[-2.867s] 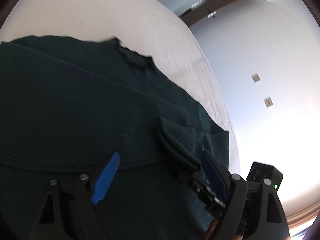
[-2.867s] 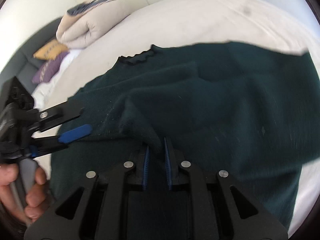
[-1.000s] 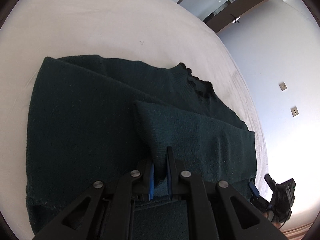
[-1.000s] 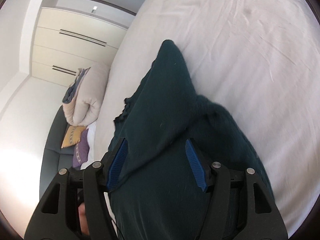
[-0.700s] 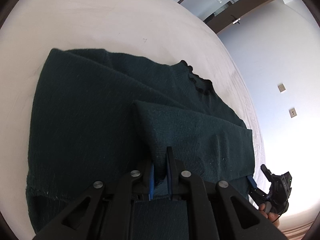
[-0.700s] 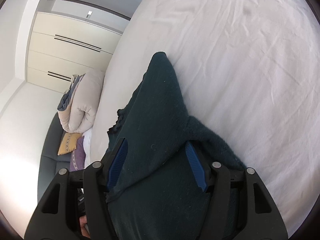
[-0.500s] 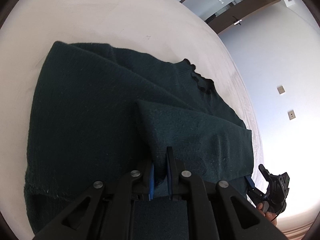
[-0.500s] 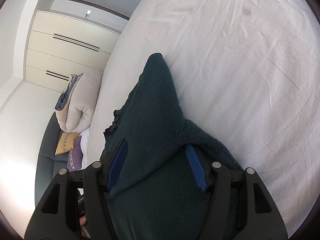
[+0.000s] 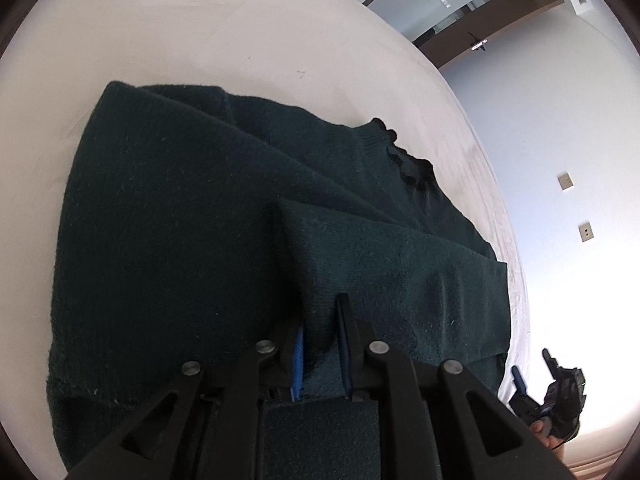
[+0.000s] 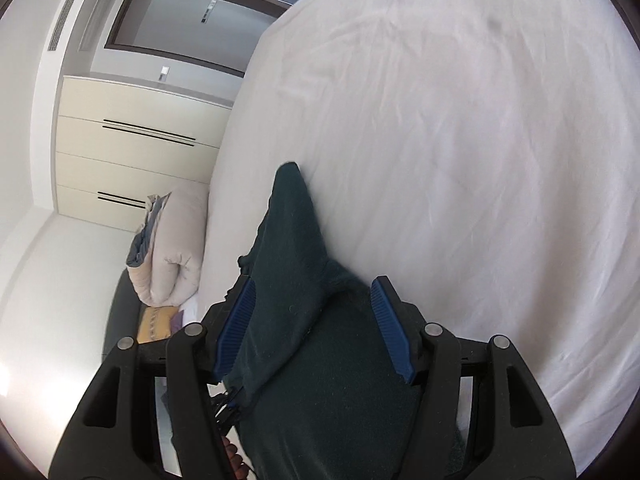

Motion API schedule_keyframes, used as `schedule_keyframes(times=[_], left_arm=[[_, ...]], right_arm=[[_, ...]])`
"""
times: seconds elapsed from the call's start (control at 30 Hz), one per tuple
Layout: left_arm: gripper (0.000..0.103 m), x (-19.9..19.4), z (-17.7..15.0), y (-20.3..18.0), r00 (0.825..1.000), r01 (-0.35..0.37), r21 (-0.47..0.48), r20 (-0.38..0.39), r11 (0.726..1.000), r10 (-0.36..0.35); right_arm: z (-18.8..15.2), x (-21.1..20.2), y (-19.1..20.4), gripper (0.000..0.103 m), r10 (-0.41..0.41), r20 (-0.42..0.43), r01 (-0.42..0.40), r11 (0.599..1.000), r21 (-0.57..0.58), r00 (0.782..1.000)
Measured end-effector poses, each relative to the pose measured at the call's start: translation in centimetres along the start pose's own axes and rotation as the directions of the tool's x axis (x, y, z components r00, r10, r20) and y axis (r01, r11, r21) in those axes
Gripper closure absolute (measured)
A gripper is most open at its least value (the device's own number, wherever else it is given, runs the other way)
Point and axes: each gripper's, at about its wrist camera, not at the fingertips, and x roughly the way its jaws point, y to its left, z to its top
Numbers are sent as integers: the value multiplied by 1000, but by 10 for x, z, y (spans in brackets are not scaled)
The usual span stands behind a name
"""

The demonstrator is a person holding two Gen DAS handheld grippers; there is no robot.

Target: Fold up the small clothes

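A dark green knit sweater [image 9: 180,248] lies on a white bed [image 9: 200,32], its frilled collar [image 9: 408,160] toward the far right. A folded sleeve [image 9: 400,272] lies across its body. My left gripper [image 9: 320,320] is shut on the sleeve's near fold. My right gripper [image 10: 312,320] is open, its blue pads either side of the sweater's edge [image 10: 296,264], not pinching it. The right gripper also shows small at the lower right of the left wrist view [image 9: 536,376].
White bed sheet [image 10: 460,140] stretches beyond the sweater. A rolled beige duvet [image 10: 172,248] and a yellow cushion [image 10: 156,328] lie at the bed's head. Cream wardrobes [image 10: 132,148] and a doorway [image 10: 188,24] stand behind.
My left gripper stays shut on the sleeve fold. The right wrist view has tilted, so less sweater and more bare sheet show ahead of the open right gripper.
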Motion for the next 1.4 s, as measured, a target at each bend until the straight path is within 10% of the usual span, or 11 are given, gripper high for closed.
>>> schedule_keyframes(times=[0.57, 0.7, 1.07, 1.4], left_arm=[[87, 0, -2, 2, 1000, -7, 8, 14, 1000, 7], [79, -7, -3, 8, 1000, 17, -2, 13, 1000, -17], [54, -46, -6, -43, 970, -166, 208, 211, 964, 121], [45, 7, -15, -50, 971, -212, 300, 172, 930, 166]], right_arm=[[10, 76, 68, 44, 7, -131, -34, 978, -206, 991], [19, 106, 51, 44, -94, -171, 60, 980, -192, 981], [54, 97, 73, 44, 7, -139, -38, 974, -222, 990], [39, 114, 42, 44, -38, -179, -18, 954, -299, 983]])
